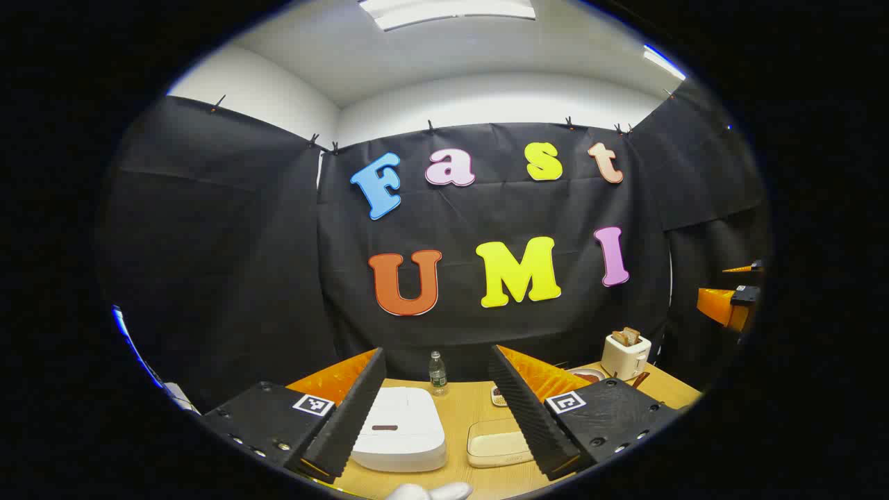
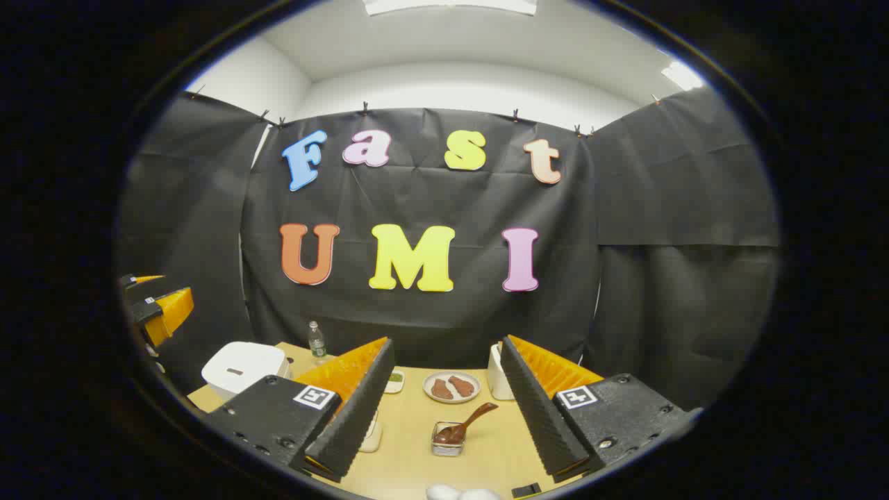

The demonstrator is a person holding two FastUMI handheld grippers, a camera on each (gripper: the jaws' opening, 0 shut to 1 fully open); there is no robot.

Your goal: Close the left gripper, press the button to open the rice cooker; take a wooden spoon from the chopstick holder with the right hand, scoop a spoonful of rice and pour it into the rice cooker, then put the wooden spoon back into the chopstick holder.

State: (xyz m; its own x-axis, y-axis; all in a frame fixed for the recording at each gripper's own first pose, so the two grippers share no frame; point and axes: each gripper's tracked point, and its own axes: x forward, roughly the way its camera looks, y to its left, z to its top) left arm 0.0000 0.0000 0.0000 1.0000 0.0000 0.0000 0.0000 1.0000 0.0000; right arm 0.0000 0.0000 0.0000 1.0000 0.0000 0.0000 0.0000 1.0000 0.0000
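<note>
Both the left hand-held gripper (image 1: pixel 437 410) and right hand-held gripper (image 2: pixel 444 410) hover wide apart, holding nothing.

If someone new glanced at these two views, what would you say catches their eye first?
Probably the white rice cooker, lid shut, on the wooden table between the open fingers of the left gripper. Next, in the right gripper view, the wooden spoon leaning in a small clear holder ahead of the open right gripper, with a plate of brown food behind it. A toaster holding bread stands far right.
</note>
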